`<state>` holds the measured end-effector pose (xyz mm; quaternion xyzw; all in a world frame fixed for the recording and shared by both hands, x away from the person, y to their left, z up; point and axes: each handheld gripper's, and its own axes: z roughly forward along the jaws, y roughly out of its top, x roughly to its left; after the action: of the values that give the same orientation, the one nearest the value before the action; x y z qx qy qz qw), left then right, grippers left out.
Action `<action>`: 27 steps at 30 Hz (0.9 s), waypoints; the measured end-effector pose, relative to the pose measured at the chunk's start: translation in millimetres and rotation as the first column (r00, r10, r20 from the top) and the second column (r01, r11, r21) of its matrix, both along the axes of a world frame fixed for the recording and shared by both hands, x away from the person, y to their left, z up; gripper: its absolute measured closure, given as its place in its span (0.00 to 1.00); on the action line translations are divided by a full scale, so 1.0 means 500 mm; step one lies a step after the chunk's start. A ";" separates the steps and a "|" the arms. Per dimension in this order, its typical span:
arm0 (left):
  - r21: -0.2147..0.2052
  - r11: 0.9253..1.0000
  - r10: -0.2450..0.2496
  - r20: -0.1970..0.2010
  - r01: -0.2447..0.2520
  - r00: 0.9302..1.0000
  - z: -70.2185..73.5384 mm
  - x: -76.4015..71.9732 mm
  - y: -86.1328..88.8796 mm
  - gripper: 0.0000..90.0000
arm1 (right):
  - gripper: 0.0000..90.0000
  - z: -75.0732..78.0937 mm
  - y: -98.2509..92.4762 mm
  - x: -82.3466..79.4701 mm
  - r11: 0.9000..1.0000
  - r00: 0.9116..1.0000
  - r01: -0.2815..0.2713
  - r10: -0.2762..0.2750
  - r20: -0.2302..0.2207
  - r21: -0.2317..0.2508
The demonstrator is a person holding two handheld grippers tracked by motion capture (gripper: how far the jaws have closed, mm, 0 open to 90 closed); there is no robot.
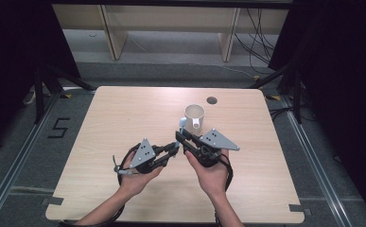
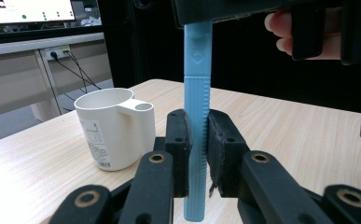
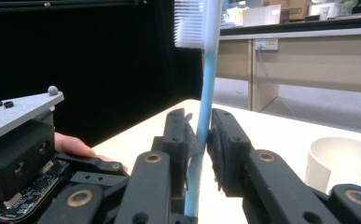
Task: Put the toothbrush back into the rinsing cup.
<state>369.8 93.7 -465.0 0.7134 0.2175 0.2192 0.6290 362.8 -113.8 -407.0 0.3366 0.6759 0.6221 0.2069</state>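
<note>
A light blue toothbrush [image 1: 182, 125] stands upright between my two grippers above the middle of the table. My left gripper [image 1: 172, 151] is shut on its ribbed handle [image 2: 197, 88], with both pads pressed against it. My right gripper [image 1: 181, 137] grips the thin neck [image 3: 207, 93] higher up, pads tight on both sides, and the white bristles [image 3: 190, 23] stick out above its jaws. A white cup [image 1: 195, 116] with a side handle stands upright just beyond the grippers, also seen in the left gripper view [image 2: 115, 135] and the right gripper view [image 3: 341, 161].
The light wooden table [image 1: 124, 113] has a round cable hole [image 1: 212, 100] near its far edge. Black curtains hang on both sides, and shelving and cables lie beyond the table. A person's hands [image 1: 209, 175] hold both grippers near the front middle.
</note>
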 end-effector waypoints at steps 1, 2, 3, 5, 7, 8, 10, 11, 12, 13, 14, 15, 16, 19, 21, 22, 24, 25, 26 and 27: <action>0.002 1.000 0.000 0.001 0.000 1.000 0.000 0.000 -0.001 0.87 | 0.87 0.000 0.000 -0.001 1.000 1.000 0.002 -0.002 -0.004 0.002; 0.001 1.000 -0.001 0.000 0.001 1.000 0.000 0.000 -0.002 0.87 | 0.88 0.001 0.001 -0.002 1.000 1.000 -0.006 0.007 -0.010 0.016; 0.002 1.000 -0.001 -0.004 0.001 1.000 0.000 -0.001 -0.003 0.87 | 0.89 0.001 0.000 -0.003 1.000 1.000 -0.006 0.006 -0.011 0.009; 0.003 1.000 0.000 -0.005 0.000 1.000 0.000 -0.002 -0.004 0.87 | 0.91 0.000 0.000 -0.003 1.000 1.000 0.000 0.000 -0.009 0.015; 0.003 1.000 0.001 -0.005 -0.001 1.000 -0.001 -0.003 -0.005 0.87 | 0.93 -0.001 -0.001 -0.002 1.000 1.000 0.003 -0.003 0.002 0.006; 0.004 1.000 0.000 -0.006 0.000 1.000 -0.001 -0.003 -0.005 0.87 | 0.93 -0.001 -0.001 -0.003 1.000 1.000 -0.001 0.001 -0.007 0.011; 0.005 1.000 0.000 -0.007 0.000 1.000 0.000 -0.003 -0.006 0.87 | 0.94 -0.001 -0.001 -0.003 1.000 1.000 0.001 -0.001 -0.005 0.012; 0.007 1.000 -0.003 -0.010 0.003 1.000 0.000 -0.002 -0.007 0.87 | 0.94 0.000 -0.001 -0.004 1.000 1.000 -0.002 0.002 -0.007 0.014; 0.008 1.000 -0.004 -0.012 0.004 1.000 0.000 -0.002 -0.008 0.87 | 0.94 0.000 -0.001 -0.004 1.000 1.000 -0.001 0.001 -0.006 0.008; 0.007 1.000 -0.004 -0.014 0.004 1.000 0.000 -0.002 -0.008 0.87 | 0.95 0.001 -0.001 -0.006 1.000 1.000 0.007 -0.007 -0.015 0.004; 0.006 1.000 -0.005 -0.017 0.005 1.000 0.001 -0.001 -0.009 0.87 | 0.95 0.001 -0.001 -0.006 1.000 1.000 0.000 0.000 -0.018 0.006; 0.005 1.000 -0.007 -0.024 0.007 1.000 0.001 -0.001 -0.010 0.86 | 0.95 0.002 -0.004 -0.004 1.000 1.000 0.006 -0.006 -0.002 -0.014; 0.002 1.000 -0.010 -0.033 0.010 0.999 0.001 0.000 -0.011 0.84 | 0.95 0.002 -0.004 -0.004 1.000 1.000 -0.001 0.000 -0.014 -0.009; 0.008 1.000 -0.020 -0.054 0.021 0.998 0.002 -0.002 -0.014 0.70 | 0.95 0.003 -0.007 -0.003 1.000 1.000 0.019 -0.019 -0.003 -0.019; 0.014 1.000 -0.026 -0.050 0.026 0.998 0.002 -0.005 -0.014 0.63 | 0.95 0.007 -0.010 -0.003 1.000 1.000 0.019 -0.019 -0.009 -0.017; 0.028 0.999 -0.021 -0.048 0.023 0.999 0.004 -0.007 -0.012 0.60 | 0.95 0.008 -0.012 -0.002 0.999 1.000 0.031 -0.031 0.000 -0.019; 0.039 0.999 -0.007 -0.051 0.009 0.999 0.007 -0.011 -0.004 0.53 | 0.95 0.010 -0.019 0.000 0.998 0.998 0.054 -0.053 0.028 -0.030; 0.041 0.999 -0.001 -0.053 0.003 0.999 0.008 -0.012 0.001 0.50 | 0.95 0.011 -0.022 -0.002 0.998 0.999 0.053 -0.053 0.008 -0.022; 0.044 0.999 0.007 -0.053 -0.005 0.999 0.010 -0.014 0.008 0.48 | 0.95 0.012 -0.025 -0.002 0.998 0.998 0.061 -0.061 0.010 -0.025; 0.047 0.999 0.016 -0.049 -0.013 0.999 0.011 -0.015 0.014 0.47 | 0.95 0.013 -0.028 -0.001 0.997 0.997 0.069 -0.068 0.023 -0.021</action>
<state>362.1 100.9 -459.2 0.7315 0.2330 0.2111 0.6051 362.2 -127.8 -400.7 0.3503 0.6683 0.6110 0.2395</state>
